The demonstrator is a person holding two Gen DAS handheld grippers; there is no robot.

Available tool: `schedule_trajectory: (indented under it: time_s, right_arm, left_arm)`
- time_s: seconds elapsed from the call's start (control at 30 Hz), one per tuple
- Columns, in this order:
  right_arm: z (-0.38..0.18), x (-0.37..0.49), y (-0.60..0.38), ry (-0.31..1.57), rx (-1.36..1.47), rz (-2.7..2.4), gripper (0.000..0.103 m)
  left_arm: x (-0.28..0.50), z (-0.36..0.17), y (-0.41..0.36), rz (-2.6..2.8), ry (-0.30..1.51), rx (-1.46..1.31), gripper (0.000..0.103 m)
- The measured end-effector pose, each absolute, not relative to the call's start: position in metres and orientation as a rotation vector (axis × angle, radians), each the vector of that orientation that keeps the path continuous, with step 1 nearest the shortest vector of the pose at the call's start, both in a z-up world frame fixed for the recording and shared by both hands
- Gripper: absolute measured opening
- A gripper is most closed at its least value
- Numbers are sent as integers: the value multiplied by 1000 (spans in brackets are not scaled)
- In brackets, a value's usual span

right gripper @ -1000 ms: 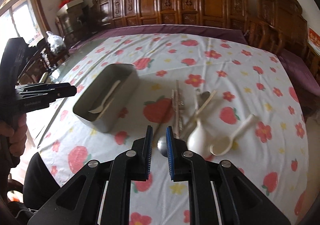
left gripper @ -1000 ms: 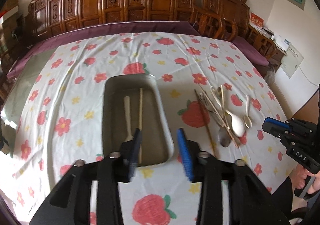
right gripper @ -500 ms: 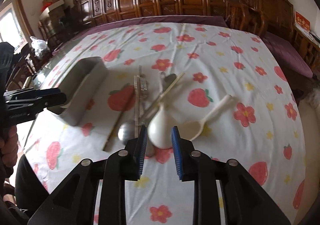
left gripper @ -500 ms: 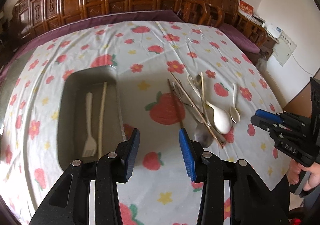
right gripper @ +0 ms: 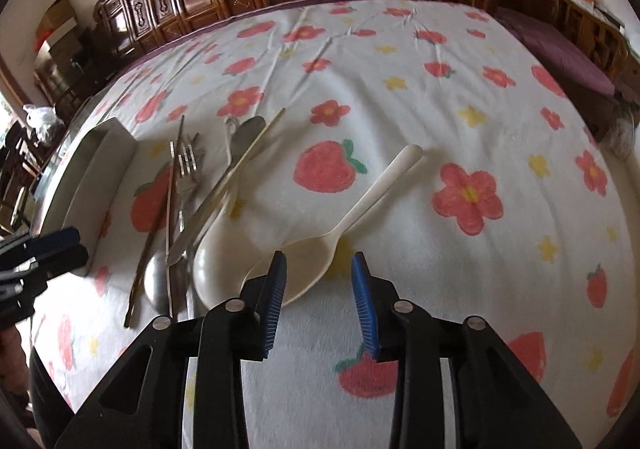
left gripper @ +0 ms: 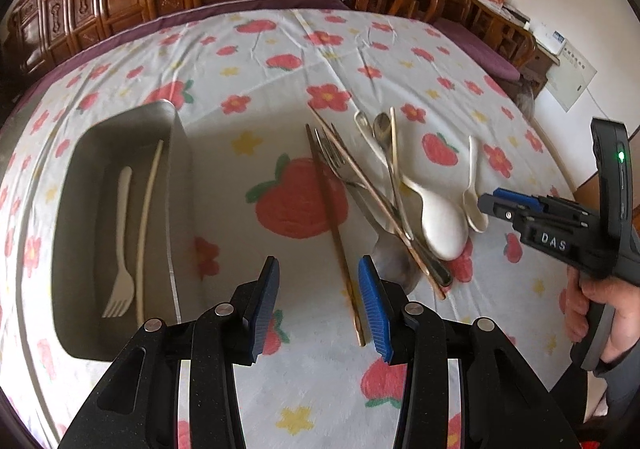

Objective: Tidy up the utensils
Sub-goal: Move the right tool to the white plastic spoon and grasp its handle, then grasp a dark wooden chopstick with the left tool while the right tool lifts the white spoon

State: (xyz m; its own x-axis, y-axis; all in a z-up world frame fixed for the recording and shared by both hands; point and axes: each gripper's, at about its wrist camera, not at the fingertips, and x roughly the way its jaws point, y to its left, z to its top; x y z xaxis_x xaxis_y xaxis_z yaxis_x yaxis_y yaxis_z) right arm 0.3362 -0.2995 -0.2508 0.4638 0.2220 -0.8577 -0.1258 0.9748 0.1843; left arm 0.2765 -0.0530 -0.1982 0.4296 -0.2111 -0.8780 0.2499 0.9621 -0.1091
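A: Utensils (left gripper: 384, 185) lie heaped on the cloth right of the tray (left gripper: 80, 233), which holds a fork and a chopstick.

B: We note the left gripper (left gripper: 318, 299) part-open and empty over the brown chopstick (left gripper: 334, 225); the right gripper (right gripper: 318, 289), jaws opening, is empty above the spoon (right gripper: 320, 249). We advise straddling each handle squarely.

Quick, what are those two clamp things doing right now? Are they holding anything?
Left gripper: open, holding nothing, above a brown chopstick.
Right gripper: jaws opening, holding nothing, just over the small cream spoon.
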Motion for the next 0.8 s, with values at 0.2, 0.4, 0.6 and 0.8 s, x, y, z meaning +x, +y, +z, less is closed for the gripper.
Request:
schedule_trajectory:
  time_s: [0.2,0.4,0.6,0.8]
  right_arm:
    - [-261,346,-289,1088,80,206,36]
    - [-262,345,-276,1076,-36,190,37]
    - [-262,347,-281,1100,-6,200,11]
    - [-258,342,-284,1103,8,196,7]
  left_arm:
    - [281,-212,-57,-285,1113,48,39]
    - [282,-220,-59,-289,1125,53,39]
    - [284,-226,-65,-301,1128,49,39]
    - [291,-233,-73,-307,1138,43,31]
